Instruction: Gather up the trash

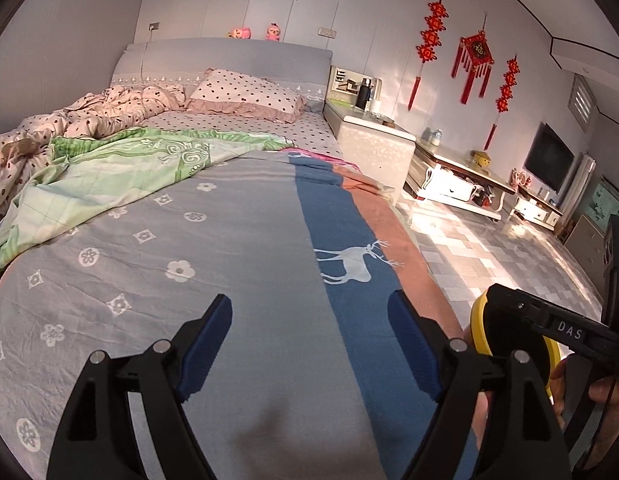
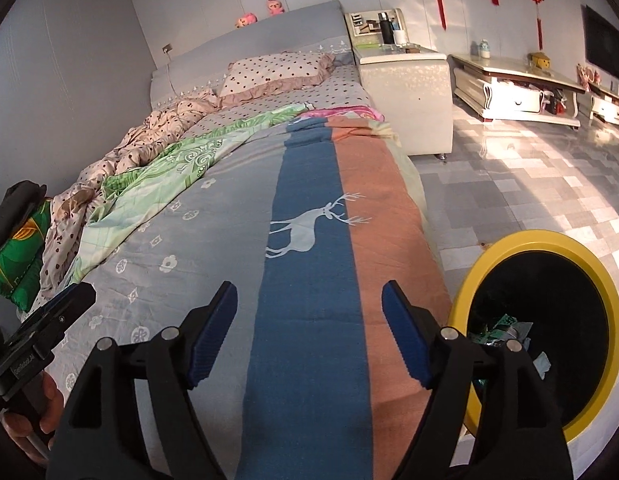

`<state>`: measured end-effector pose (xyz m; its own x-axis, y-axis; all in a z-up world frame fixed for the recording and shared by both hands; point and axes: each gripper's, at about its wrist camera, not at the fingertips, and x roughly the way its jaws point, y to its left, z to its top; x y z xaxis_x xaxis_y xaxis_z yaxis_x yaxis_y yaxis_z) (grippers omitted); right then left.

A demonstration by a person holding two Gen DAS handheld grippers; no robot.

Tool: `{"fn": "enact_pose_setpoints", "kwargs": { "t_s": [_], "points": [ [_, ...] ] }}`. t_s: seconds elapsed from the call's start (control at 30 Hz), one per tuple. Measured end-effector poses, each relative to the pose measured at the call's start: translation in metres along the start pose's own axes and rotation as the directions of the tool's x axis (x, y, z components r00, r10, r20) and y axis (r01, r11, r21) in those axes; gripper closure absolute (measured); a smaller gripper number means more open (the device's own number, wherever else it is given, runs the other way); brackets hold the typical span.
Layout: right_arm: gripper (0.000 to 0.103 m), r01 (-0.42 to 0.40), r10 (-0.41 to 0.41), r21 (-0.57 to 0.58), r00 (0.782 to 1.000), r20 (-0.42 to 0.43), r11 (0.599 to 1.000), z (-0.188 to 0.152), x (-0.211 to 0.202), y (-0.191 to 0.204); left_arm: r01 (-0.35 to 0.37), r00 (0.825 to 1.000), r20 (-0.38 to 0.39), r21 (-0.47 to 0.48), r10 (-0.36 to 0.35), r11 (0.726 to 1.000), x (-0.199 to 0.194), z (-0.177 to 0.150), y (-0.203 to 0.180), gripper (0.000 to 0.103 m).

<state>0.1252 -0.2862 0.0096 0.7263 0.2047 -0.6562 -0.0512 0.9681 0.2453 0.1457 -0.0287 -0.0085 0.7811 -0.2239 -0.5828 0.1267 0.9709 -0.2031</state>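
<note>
While both grippers hung over the woven bedspread [image 2: 309, 320], the left gripper [image 1: 309, 344] and right gripper [image 2: 309, 332] had their ribbed blue pads spread apart, nothing between them. Crumpled wrappers [image 2: 505, 330] lay in the round, yellow-rimmed bin [image 2: 613, 320] on the tiled floor beside the bed. Farther off sat a frilled, dotted pillow [image 2: 277, 72].

"DAS" stands on the right hand-held gripper [image 1: 565, 330].
</note>
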Motion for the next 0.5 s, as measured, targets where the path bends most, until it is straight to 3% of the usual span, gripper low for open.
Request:
{"fn": "enact_pose_setpoints", "kwargs": {
  "t_s": [0.17,0.5],
  "points": [
    [0.010,0.028,-0.024,-0.039,0.995,0.097,0.999,-0.005,-0.016,0.025,-0.020,0.999,0.046,-0.008,0.021,1.000,-0.022,-0.005,0.016,0.013],
    [0.008,0.063,-0.060,-0.003,0.971,0.230,0.998,-0.014,-0.043,0.034,-0.056,0.989,0.137,0.004,0.055,0.998,-0.063,-0.015,0.022,0.008]
  ]
}}
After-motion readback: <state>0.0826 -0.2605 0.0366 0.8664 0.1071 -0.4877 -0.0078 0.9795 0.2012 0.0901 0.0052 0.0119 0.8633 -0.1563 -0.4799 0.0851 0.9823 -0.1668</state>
